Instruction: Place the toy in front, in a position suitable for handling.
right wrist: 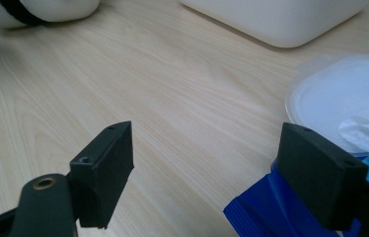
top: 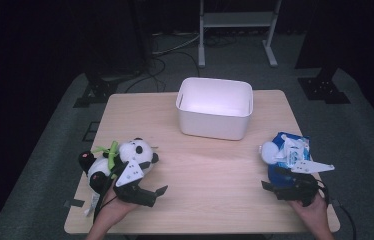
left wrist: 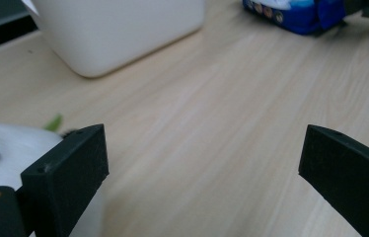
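Black jaws, brass-ringed holes, grey plates.

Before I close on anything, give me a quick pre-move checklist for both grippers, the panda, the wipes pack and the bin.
1. Left gripper jaws open, nothing between them: ok.
2. Right gripper jaws open, nothing clamped: ok.
3. Panda plush beside the left gripper, lying on the table: ok.
4. Blue wipes pack beside the right gripper; one jaw is at its edge, whether touching: cannot tell.
5. White bin upright at the far middle, looks empty: ok.
6. Wipes lid flipped open with a tissue sticking out, may snag: not ok.
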The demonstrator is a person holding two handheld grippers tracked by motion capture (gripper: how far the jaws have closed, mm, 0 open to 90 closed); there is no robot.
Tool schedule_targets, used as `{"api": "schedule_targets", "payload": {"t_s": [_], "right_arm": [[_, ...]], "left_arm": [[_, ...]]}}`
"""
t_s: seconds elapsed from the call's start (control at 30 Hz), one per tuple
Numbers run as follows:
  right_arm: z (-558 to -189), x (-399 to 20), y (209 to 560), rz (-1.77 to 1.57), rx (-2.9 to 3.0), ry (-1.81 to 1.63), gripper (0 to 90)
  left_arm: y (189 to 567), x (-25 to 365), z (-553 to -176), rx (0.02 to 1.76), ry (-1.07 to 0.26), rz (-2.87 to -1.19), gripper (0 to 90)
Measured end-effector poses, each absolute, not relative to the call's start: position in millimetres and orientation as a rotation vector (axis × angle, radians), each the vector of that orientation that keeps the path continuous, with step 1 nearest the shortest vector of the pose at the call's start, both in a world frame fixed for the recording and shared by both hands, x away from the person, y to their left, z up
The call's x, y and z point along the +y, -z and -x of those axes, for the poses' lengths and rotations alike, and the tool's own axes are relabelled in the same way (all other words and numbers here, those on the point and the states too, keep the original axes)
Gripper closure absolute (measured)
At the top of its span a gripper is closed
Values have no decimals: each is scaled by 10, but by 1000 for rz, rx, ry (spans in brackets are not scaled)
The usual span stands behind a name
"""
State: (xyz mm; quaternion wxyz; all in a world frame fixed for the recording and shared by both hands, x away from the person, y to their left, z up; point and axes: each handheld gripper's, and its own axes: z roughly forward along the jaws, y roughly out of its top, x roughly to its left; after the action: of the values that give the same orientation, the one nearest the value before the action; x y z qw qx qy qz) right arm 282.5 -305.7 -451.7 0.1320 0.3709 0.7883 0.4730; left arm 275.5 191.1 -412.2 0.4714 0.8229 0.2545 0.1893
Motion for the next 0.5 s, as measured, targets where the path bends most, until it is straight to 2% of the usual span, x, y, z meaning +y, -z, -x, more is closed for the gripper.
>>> {"api": "schedule_targets", "payload": {"t_s": [0.2, 0.5], "right_arm": [[-2851, -3104, 4533, -1096, 2277, -1404, 208], [-2838, -3115, 4520, -1096, 2274, -1416, 207]], "left_arm": [[3824, 2056, -2966, 676, -486, -2027, 36], [3607, 2230, -3157, 723, -490, -2072, 36]]}}
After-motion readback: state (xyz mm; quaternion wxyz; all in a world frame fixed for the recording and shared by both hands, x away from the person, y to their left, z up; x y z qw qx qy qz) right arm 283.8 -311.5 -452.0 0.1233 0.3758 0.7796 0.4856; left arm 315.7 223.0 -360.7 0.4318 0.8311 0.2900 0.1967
